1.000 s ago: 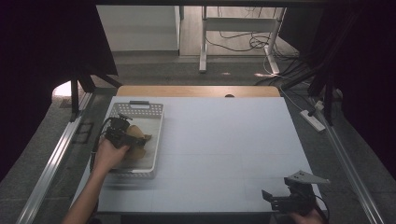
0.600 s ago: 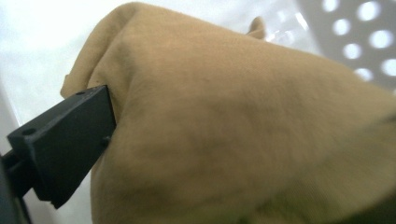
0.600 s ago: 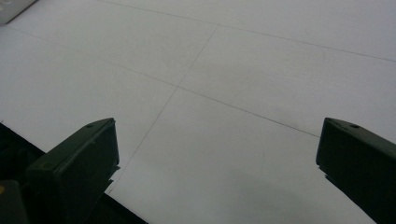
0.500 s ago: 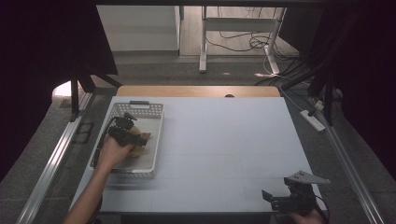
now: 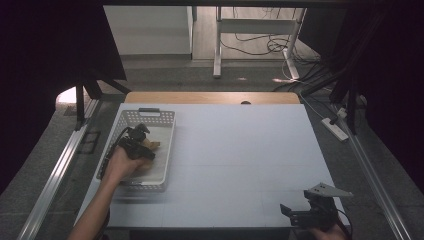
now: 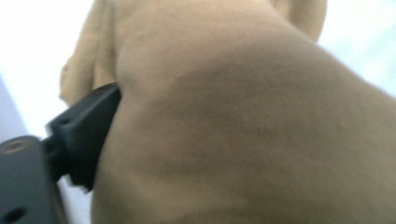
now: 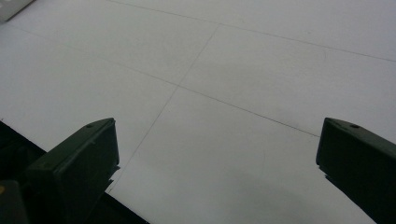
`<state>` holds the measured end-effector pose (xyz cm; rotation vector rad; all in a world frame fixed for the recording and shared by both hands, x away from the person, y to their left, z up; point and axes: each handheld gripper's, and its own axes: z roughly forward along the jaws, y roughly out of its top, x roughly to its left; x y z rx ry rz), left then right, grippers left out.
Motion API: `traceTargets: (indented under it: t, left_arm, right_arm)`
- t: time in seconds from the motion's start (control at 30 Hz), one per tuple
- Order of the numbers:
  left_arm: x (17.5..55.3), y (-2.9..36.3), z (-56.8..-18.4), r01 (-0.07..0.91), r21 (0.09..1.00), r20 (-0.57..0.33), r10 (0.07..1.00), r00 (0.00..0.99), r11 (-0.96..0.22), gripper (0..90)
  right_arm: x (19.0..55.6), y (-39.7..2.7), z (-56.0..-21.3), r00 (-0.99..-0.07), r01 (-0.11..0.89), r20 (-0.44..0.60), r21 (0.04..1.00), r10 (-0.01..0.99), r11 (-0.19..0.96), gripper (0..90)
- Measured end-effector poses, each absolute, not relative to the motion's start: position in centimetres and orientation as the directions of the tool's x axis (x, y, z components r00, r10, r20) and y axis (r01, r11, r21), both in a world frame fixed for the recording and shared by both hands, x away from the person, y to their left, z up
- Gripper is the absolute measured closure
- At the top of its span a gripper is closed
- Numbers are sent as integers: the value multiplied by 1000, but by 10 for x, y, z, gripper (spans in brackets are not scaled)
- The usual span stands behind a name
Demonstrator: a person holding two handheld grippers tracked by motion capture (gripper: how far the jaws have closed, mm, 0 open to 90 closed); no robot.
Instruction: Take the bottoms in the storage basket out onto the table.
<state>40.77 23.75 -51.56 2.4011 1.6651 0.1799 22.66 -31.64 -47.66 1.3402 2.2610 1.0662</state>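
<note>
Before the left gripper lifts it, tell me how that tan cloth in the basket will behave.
The tan cloth probably goes floppy: it bunches in soft folds around the left gripper, whose jaws have just been closing with the cloth between them. It looks light and should drape, perhaps dragging over the white basket rim. Rolling seems unlikely.

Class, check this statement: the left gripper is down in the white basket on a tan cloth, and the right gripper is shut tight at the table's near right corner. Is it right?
Not quite. The right gripper is open: the right gripper view shows its jaws wide apart over the bare table. The rest holds: in the high view the left gripper is down in the white basket on the tan cloth.
</note>
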Motion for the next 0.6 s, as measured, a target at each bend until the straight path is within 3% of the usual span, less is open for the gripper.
traceTargets:
  t: [0.27,0.6]
  left_arm:
    - [405,240,-510,891,270,-33,921,387,-365,389]
    - [399,247,-499,857,354,-65,904,422,-374,536]
  right_arm:
    - [227,-316,-477,-520,622,104,727,848,292,0]
    - [227,-316,-477,-518,626,111,725,848,288,0]
